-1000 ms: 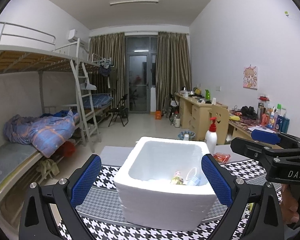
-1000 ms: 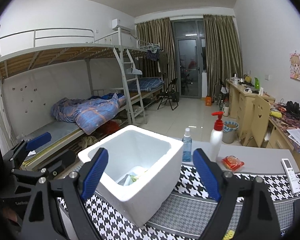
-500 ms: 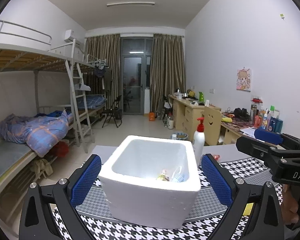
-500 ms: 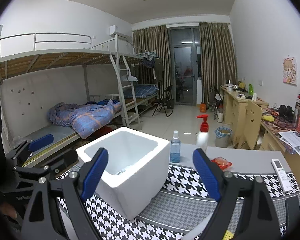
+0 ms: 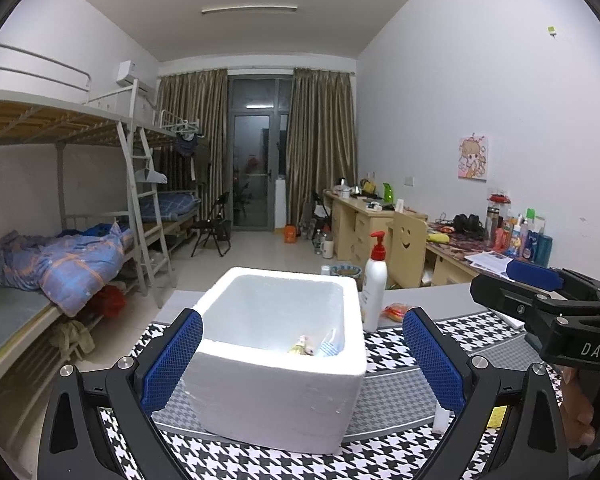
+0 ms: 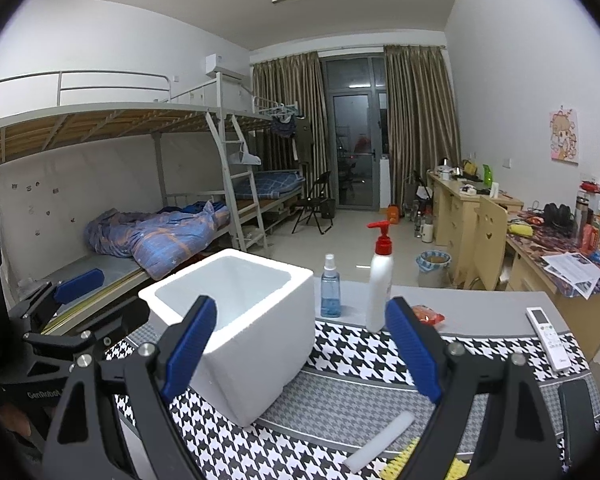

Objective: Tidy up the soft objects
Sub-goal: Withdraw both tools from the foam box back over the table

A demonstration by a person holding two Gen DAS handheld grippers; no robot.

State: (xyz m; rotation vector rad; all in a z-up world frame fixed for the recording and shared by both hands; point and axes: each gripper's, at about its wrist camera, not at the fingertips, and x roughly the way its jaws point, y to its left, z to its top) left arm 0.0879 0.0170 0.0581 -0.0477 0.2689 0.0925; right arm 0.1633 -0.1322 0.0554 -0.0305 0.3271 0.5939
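White square styrofoam box sits open-topped on the houndstooth-patterned counter, dead ahead of the left tool and between its two blue-padded fingers in the left wrist view. Pads stand wide, apart from the box walls, nothing gripped. Small soft-looking items lie low inside the box against its right wall; too small to name.

Right tool is also spread wide and empty. From it the box lies ahead and to the left, near corner behind the left pad. What looks like the next candidates lies just in front of the box, under the right finger in the right wrist view: a white foam stick, long axis diagonal, running near-left to far-right, and a yellow bristly item at the frame edge, mostly hidden.

Judgement: the right tool is the nearer one for the stick; it would have to tip down and pull back toward the near edge, then carry left to the box. Left tool is better placed for steadying the box.

Right of the box: blue spray bottle, white pump bottle with red head, orange packet, white remote. Hard items, likely not part of the job.
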